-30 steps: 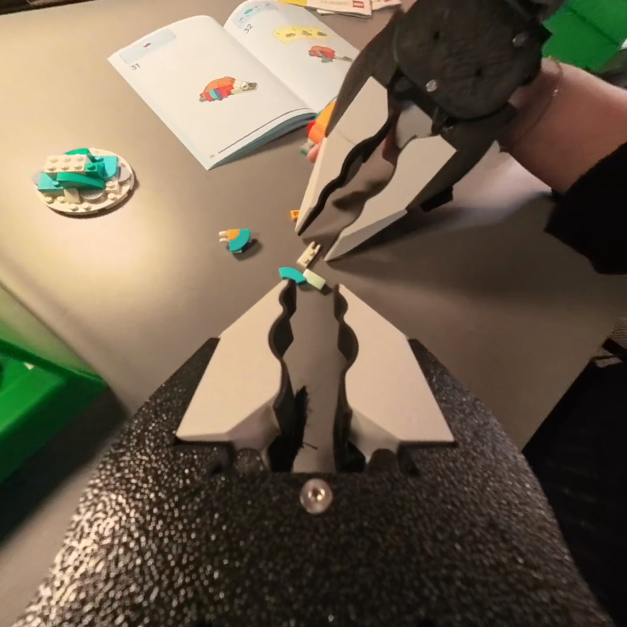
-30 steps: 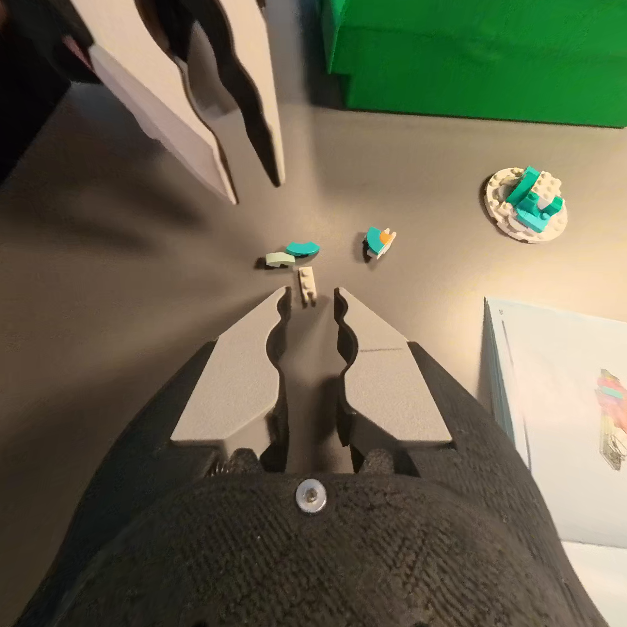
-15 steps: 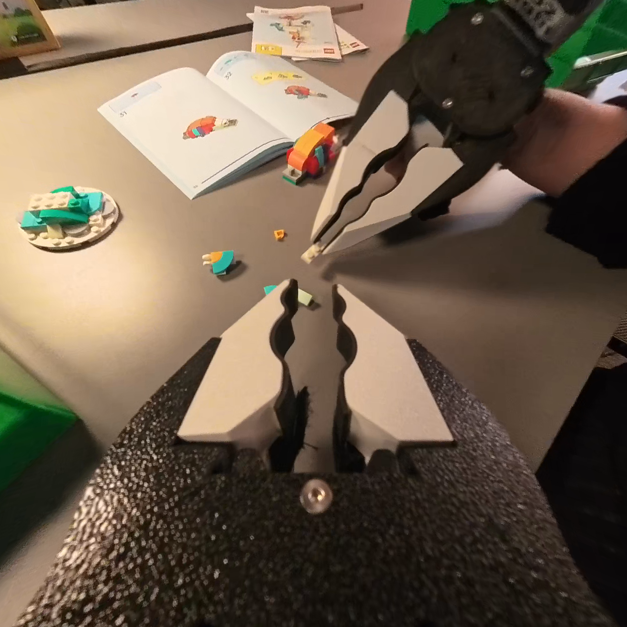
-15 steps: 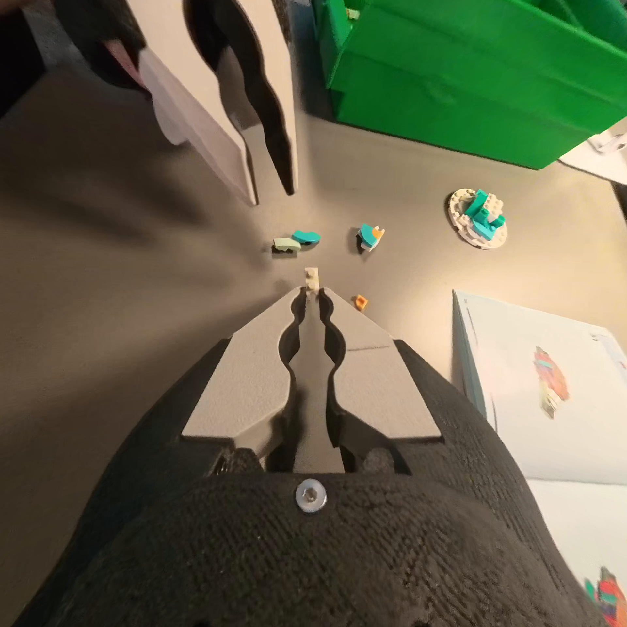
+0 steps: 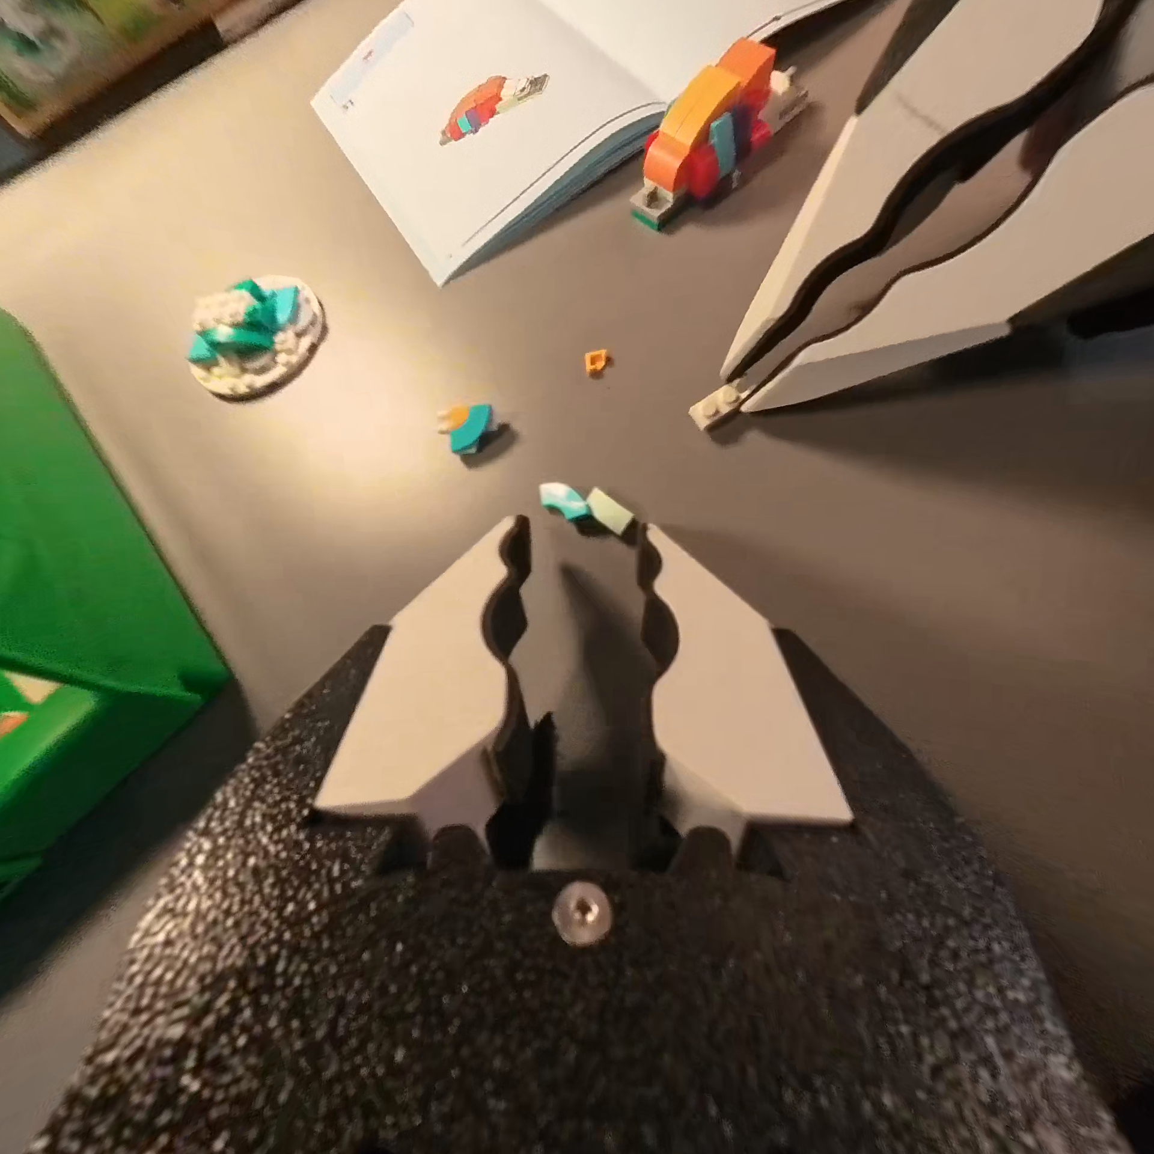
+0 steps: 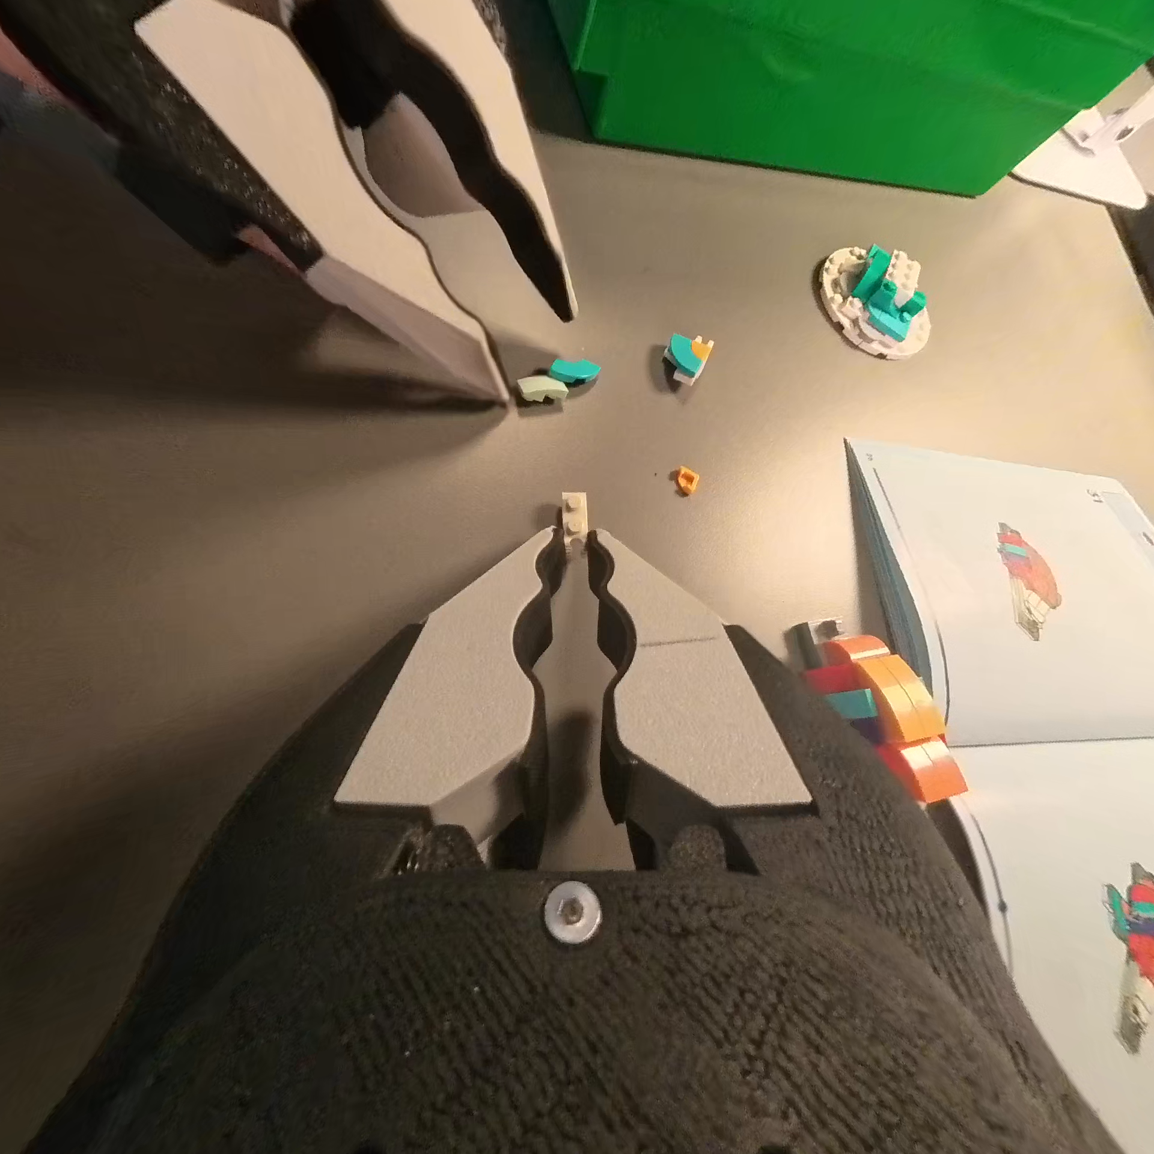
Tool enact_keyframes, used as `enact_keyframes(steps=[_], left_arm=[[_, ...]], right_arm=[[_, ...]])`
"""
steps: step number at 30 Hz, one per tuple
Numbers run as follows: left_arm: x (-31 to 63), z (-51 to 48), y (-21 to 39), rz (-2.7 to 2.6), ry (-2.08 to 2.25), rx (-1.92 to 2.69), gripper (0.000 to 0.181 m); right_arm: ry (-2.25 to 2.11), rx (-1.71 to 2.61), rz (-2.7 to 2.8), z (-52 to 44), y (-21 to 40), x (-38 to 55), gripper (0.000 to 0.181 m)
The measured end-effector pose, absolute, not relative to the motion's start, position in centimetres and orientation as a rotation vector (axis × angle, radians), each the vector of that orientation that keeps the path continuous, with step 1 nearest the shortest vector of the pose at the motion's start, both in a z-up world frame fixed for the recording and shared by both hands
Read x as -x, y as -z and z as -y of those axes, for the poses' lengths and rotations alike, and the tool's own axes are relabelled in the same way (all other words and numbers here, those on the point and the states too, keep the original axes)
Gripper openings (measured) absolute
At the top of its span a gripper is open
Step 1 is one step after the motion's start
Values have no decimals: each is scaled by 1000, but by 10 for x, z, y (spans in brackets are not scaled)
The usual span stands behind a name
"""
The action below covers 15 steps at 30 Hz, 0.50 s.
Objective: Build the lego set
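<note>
1. currently, right gripper: jaws pinched on small tan plate at its near end; most of the plate sticks out past the tips, just above the table.
2. left gripper: jaws spread, empty, tips low over the table w/ teal curved piece and pale green piece just ahead of them.
3. step in hand, prob.: carry tan plate to its mate. grip is shallow, so keep squeeze steady, move slow, hold plate level, studs up.
4. fish model, orange/red: near edge of open instruction booklet, well apart from left gripper; in right wrist view it sits just beside that gripper's body.
5. round white base w/ teal bricks: off to the side, near green bin.
6. loose bits: small orange piece near tan plate; teal-orange subassembly farther on.
7. risk, est.: plate could pivot or slip out if pressed on at an angle.
</note>
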<state>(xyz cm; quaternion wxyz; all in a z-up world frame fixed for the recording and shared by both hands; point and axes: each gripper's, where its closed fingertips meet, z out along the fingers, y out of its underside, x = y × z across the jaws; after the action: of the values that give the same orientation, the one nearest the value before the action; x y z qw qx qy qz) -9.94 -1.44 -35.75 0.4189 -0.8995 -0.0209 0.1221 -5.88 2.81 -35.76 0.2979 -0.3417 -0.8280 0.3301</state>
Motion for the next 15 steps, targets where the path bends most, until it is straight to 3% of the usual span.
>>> enact_keyframes(steps=[1,5,15], left_arm=[[101,13,355,34,-358,2248,27],[86,7,350,-28,-339,2211,13],[88,4,359,-34,-361,2272,10]], right_arm=[[-881,923,2201,-29,358,59,6],[-893,949,2206,-29,358,58,6],[-904,949,2215,-28,359,56,6]])
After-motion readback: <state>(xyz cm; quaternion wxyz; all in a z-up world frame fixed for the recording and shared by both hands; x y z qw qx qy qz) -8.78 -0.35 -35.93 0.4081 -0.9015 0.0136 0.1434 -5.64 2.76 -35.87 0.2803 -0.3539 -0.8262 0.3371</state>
